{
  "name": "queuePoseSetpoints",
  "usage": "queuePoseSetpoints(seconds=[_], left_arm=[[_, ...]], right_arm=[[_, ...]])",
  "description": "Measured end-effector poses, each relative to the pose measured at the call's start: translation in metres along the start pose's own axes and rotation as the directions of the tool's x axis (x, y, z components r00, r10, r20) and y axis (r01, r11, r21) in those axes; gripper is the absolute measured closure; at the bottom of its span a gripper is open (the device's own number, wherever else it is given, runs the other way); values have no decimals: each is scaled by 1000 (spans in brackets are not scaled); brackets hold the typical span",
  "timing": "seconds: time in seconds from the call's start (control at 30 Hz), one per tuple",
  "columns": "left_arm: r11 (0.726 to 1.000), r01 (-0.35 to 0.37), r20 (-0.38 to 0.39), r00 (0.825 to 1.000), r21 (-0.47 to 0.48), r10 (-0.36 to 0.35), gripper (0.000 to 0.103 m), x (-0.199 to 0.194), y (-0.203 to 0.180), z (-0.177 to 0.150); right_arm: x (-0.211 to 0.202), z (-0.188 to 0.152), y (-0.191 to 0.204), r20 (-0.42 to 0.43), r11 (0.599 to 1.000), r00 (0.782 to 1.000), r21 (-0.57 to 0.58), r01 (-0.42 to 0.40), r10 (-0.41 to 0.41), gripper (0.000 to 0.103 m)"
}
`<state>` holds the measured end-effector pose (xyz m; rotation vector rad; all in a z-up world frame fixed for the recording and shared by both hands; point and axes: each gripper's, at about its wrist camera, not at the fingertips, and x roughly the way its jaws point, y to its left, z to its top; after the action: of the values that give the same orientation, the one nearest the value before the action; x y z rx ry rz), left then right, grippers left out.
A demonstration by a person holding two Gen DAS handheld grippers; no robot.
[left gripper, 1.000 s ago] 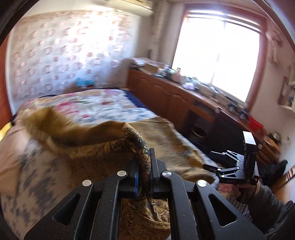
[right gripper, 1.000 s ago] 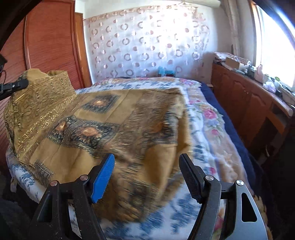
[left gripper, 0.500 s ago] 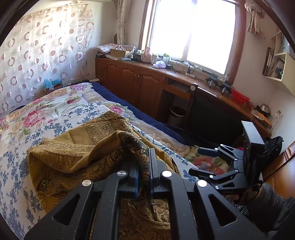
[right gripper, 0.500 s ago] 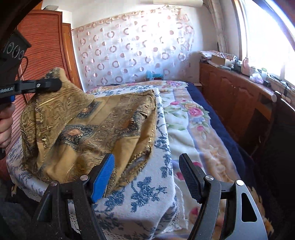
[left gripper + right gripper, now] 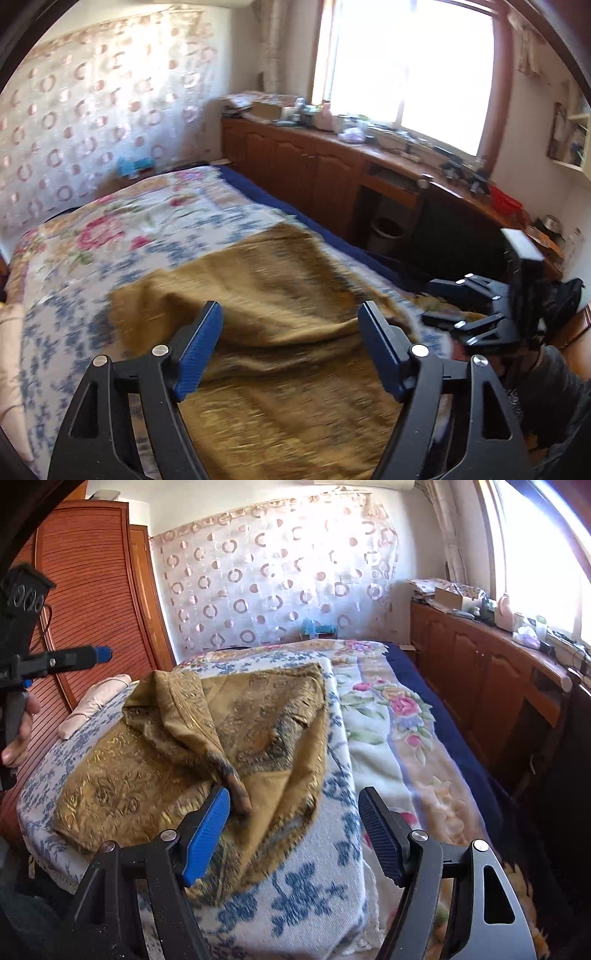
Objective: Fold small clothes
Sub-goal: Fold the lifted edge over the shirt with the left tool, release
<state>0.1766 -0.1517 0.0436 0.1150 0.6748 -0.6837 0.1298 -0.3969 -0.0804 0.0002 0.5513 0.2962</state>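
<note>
A golden-brown patterned cloth (image 5: 229, 738) lies partly folded on the bed's blue-flowered blanket (image 5: 306, 886), with one corner flopped over toward the front. My left gripper (image 5: 290, 325) hovers over the same cloth (image 5: 295, 288). Its jaws are opening, and nothing is pressed between the blue pads. My right gripper (image 5: 295, 805) stands open just above the cloth's near edge, holding nothing. In the left wrist view the right gripper (image 5: 428, 301) shows at the right, beside the bed. A hand (image 5: 18, 734) holds the left tool at the far left of the right wrist view.
A pink-flowered blanket (image 5: 129, 229) covers the far half of the bed. Brown cabinets (image 5: 295, 166) with cluttered tops run under the window. A slatted wooden wardrobe (image 5: 92, 590) stands left of the bed. A pale bundle (image 5: 96, 701) lies at the bed's left edge. A bin (image 5: 386, 229) sits under the desk.
The left gripper was shut on a raised fold of the cloth; it has let go and opened. The cloth has dropped flat onto the bed. The right gripper has stayed open and still.
</note>
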Motion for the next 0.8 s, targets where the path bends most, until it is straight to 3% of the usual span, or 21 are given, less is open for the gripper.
queuePoseSetpoints(seconds=[0.3,0.57,0.8], left_arm=[[980,-183,-48,983,-78,180,26,4,85,-30],[968,-224,-79,973,-114,216,26,25,135,-57],[966,-222,-105,972,-136,208,26,38,161,-75]], right_arm=[[39,45,26,-17,996,998,-64,-55,54,29],[83,90,77,-80,977,988,-160,-141,130,29],[131,109,125,-184,947,978,-284,-150,100,29]])
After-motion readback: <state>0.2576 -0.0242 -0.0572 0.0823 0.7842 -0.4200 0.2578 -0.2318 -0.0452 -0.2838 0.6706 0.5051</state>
